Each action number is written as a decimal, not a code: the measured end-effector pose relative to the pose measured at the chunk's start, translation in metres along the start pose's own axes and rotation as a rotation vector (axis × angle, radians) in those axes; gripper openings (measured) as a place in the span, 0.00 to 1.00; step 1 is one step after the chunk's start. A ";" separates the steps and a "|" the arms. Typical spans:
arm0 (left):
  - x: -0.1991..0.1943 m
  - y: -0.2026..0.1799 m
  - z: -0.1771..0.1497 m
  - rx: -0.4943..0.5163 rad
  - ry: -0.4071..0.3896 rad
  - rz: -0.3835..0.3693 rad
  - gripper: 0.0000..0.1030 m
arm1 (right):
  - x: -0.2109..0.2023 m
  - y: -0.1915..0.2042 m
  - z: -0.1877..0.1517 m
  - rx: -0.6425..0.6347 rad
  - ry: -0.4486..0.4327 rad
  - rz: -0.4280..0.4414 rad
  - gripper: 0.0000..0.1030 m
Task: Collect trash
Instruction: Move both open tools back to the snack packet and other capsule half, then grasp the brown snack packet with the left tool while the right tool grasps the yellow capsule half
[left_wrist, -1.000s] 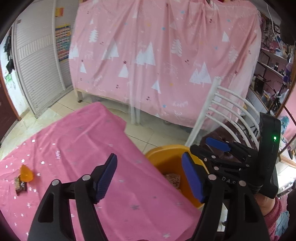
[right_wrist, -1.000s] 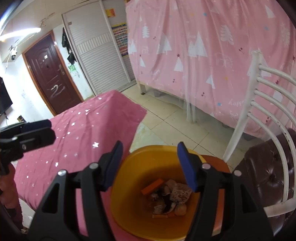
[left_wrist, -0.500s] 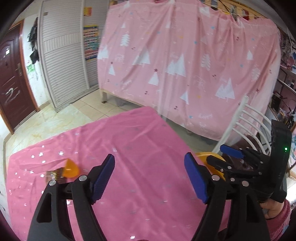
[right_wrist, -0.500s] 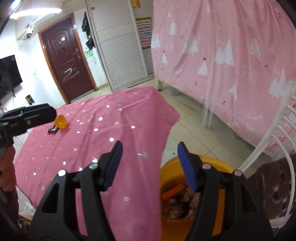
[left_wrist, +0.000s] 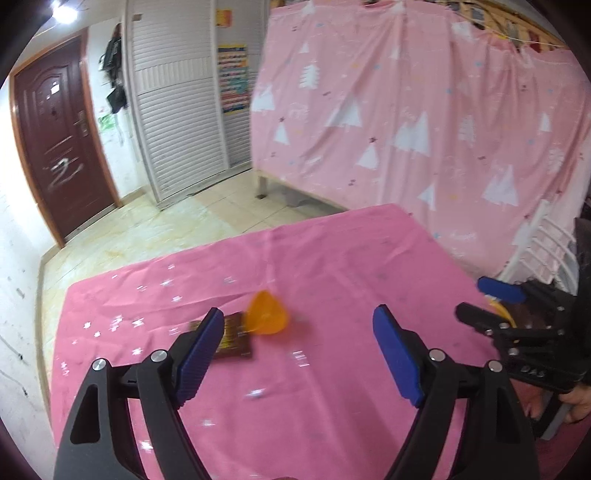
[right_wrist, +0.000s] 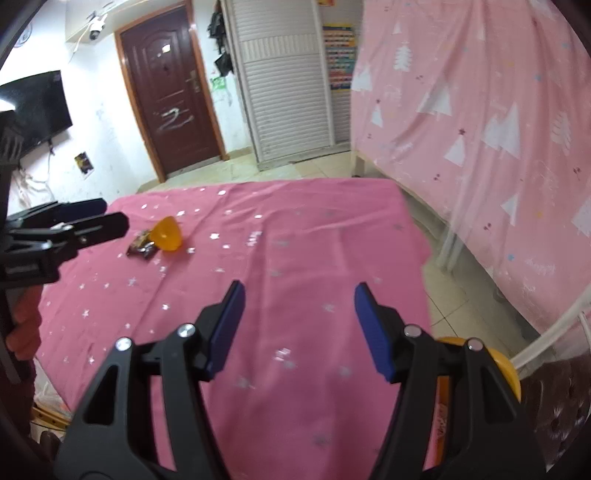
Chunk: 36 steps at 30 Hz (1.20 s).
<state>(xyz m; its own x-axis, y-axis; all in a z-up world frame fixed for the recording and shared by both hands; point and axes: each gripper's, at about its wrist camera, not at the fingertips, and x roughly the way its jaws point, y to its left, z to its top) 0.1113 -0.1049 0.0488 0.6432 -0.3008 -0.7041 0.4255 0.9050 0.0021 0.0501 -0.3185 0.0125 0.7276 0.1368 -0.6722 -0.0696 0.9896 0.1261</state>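
A translucent orange plastic piece (left_wrist: 266, 313) and a brown snack wrapper (left_wrist: 232, 334) lie side by side on the pink star-print tablecloth (left_wrist: 351, 258). My left gripper (left_wrist: 299, 350) hovers just short of them with its jaws opening and nothing between the pads. My right gripper (right_wrist: 301, 325) hangs open and empty over the cloth's near right part. In the right wrist view the orange piece (right_wrist: 169, 234) and wrapper (right_wrist: 142, 245) sit far left, close to the left gripper (right_wrist: 107, 216). The yellow trash bin (right_wrist: 506, 369) peeks out behind my right finger.
A white slatted chair (left_wrist: 543, 251) stands right of the table beside the bin. A pink tree-print curtain (right_wrist: 480, 122) hangs behind, with tiled floor (right_wrist: 443, 288) between it and the table edge. A brown door (right_wrist: 170, 92) and white shutters (right_wrist: 288, 85) are at the back.
Both views have swung left, away from the bin and over the table. The orange piece and wrapper now sit close ahead of my left gripper, whose jaws stand wider. The bin has slid to the right edge.
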 end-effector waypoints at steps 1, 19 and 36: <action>0.002 0.006 -0.001 -0.004 0.005 0.007 0.74 | 0.003 0.004 0.001 -0.008 0.004 0.004 0.58; 0.048 0.062 -0.018 -0.051 0.085 0.034 0.74 | 0.045 0.055 0.022 -0.086 0.057 0.034 0.58; 0.092 0.059 -0.021 -0.020 0.133 0.001 0.74 | 0.072 0.091 0.045 -0.167 0.073 0.092 0.70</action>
<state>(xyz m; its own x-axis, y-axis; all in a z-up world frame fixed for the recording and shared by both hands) 0.1819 -0.0729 -0.0306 0.5526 -0.2584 -0.7924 0.4114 0.9114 -0.0104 0.1273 -0.2205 0.0086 0.6620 0.2237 -0.7153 -0.2502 0.9656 0.0704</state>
